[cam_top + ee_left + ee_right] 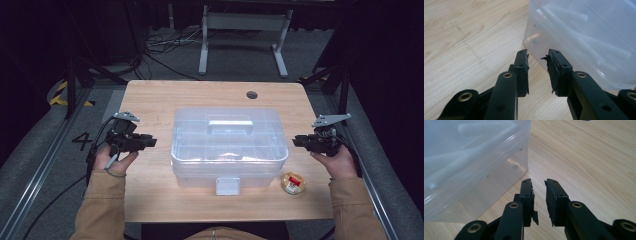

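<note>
A clear lidded plastic storage box [229, 147] sits mid-frame as the left gripper [150, 142] and right gripper [296, 141] flank it, jaws apart and empty, seemingly poised to grasp both ends.

Both claws [150, 142] [296, 141] apart, empty

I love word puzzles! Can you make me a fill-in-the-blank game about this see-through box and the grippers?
1. The clear plastic box stands on a ____ table.
2. The box's lid is ____.
3. The small round container lies nearest the ____ gripper.
4. The left gripper holds ____.

Missing words: wooden; closed; right; nothing
</note>
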Action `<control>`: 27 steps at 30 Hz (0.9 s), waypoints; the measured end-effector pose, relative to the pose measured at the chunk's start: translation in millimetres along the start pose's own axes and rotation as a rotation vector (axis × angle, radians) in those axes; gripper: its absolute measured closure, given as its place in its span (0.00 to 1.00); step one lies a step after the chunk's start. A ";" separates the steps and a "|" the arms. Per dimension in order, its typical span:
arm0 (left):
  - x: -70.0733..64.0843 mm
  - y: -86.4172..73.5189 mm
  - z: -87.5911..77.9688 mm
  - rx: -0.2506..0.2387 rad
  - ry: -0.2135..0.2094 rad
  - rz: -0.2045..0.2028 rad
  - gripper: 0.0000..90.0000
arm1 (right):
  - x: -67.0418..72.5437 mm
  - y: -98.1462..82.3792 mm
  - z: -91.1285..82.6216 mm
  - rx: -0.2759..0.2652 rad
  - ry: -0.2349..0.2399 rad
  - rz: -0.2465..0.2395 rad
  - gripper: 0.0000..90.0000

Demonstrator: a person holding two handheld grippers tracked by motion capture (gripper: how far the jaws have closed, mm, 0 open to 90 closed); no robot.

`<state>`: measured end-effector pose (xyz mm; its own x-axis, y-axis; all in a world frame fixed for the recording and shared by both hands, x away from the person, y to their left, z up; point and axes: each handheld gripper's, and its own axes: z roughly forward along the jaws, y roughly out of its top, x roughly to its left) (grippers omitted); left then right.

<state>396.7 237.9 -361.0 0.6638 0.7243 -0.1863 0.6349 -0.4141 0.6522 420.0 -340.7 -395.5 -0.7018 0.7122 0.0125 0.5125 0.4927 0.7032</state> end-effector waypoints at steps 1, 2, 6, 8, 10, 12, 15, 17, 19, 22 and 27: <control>-1.3 0.6 0.2 0.005 -0.001 0.007 0.77 | -0.5 -0.6 -0.8 -0.005 -0.001 -0.005 0.84; -2.4 1.2 1.2 0.009 -0.001 0.013 0.76 | -0.7 -0.9 -1.6 -0.010 -0.002 -0.001 0.84; -0.1 0.8 5.8 0.027 -0.014 0.003 0.72 | -2.7 -1.8 -4.9 -0.035 0.018 0.003 0.85; 2.6 -1.0 7.3 0.029 -0.026 -0.013 0.70 | -2.6 -1.9 -3.4 -0.021 0.017 0.007 0.84; 4.4 -2.6 7.2 0.027 -0.025 -0.017 0.69 | -2.8 -1.8 -1.4 -0.012 0.016 0.006 0.83; 5.4 -3.4 5.8 0.023 -0.024 -0.020 0.69 | -2.8 -1.4 -0.7 -0.011 0.015 0.007 0.82; 3.9 -4.1 3.1 0.005 -0.021 -0.011 0.68 | -2.5 -0.6 -0.5 -0.016 0.013 0.008 0.80; 4.0 -4.0 2.0 0.001 -0.024 -0.017 0.68 | -2.3 -0.4 -0.4 -0.016 0.010 0.008 0.79; 4.1 -3.9 1.2 0.000 -0.027 -0.021 0.68 | -2.5 -0.5 0.0 -0.014 0.011 0.011 0.78; 4.0 -2.7 1.7 -0.001 -0.036 -0.022 0.67 | -2.8 -0.7 0.2 -0.012 0.009 0.013 0.77; -4.6 9.3 -0.5 -0.009 -0.075 -0.012 0.65 | -2.9 -2.0 -3.8 -0.024 0.014 0.020 0.75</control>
<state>399.3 231.0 -353.7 0.6839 0.6860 -0.2483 0.6398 -0.4004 0.6560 419.1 -345.7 -394.3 -0.6987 0.7145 0.0362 0.5144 0.4666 0.7195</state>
